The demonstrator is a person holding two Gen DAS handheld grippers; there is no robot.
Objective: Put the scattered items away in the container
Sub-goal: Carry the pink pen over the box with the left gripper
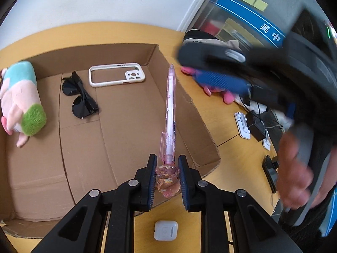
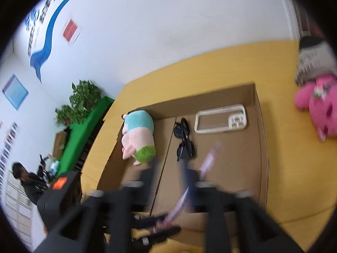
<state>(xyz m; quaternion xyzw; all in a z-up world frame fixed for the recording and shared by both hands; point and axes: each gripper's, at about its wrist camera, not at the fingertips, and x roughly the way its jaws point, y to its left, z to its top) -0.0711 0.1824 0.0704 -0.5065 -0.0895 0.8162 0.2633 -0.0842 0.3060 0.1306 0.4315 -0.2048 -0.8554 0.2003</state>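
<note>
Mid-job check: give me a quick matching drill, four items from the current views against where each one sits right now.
Items:
1. pink pen
2. sunglasses
3. white earbud case
4. pink plush toy

Places:
A. on the table, outside the box's right wall
B. on the floor of the cardboard box, beside the phone case
C. clamped in the left tongs, above the box
D. on the table, near side of the box, below the left tongs

Pairs: 1-C, 2-B, 3-D, 4-A
</note>
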